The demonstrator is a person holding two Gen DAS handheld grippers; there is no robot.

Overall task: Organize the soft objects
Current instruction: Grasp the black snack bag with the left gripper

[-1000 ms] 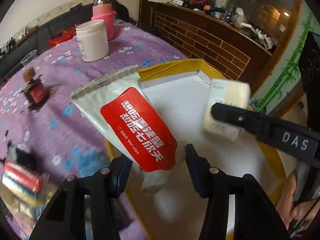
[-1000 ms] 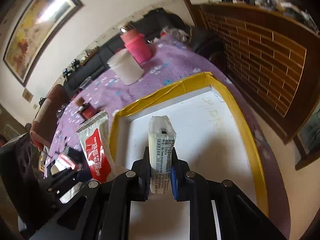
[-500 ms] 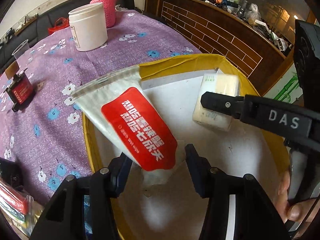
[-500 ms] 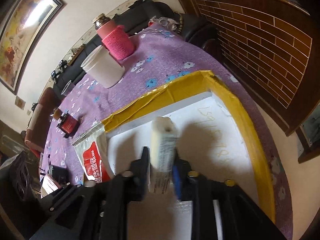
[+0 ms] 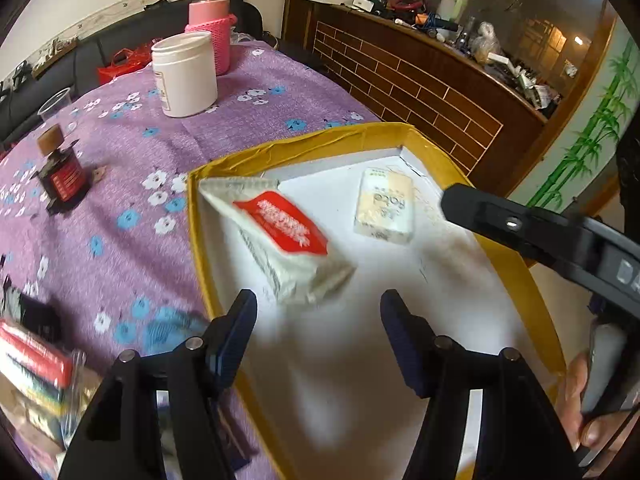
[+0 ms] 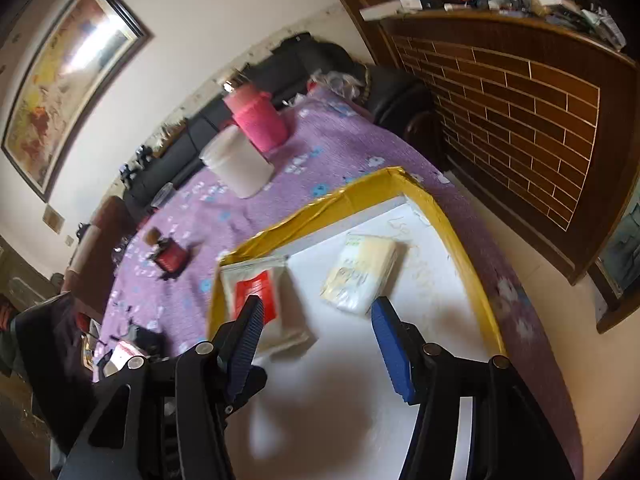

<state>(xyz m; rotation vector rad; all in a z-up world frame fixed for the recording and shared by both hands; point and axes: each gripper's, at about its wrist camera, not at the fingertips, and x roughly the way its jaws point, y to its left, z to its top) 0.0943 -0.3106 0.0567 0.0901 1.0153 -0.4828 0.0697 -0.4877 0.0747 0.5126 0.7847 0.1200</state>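
A shallow white box with a yellow taped rim (image 5: 296, 144) (image 6: 344, 200) sits on the purple flowered tablecloth. Inside it, by the left wall, lies a white wet-wipe pack with a red label (image 5: 280, 236) (image 6: 280, 320). A cream tissue pack (image 5: 384, 208) (image 6: 362, 272) lies flat near the far corner. My left gripper (image 5: 320, 312) hovers just short of the wipe pack, its jaws opening with nothing between them. My right gripper (image 6: 318, 312) hangs above the box floor, its jaws also opening and empty. One of its black fingers (image 5: 520, 228) shows in the left wrist view.
On the cloth beyond the box stand a white jar (image 5: 186, 74), a pink-sleeved flask (image 5: 210, 28), a small dark corked bottle (image 5: 60, 168) and a clear cup (image 5: 54, 104). Colourful packets (image 5: 36, 368) lie at the near left. A brick-patterned wooden counter (image 6: 520, 92) runs along the right.
Both grippers have let go. The wipe pack dropped from the left jaws into the box. The tissue pack left the right jaws and now lies flat. Both pairs of jaws stand wider.
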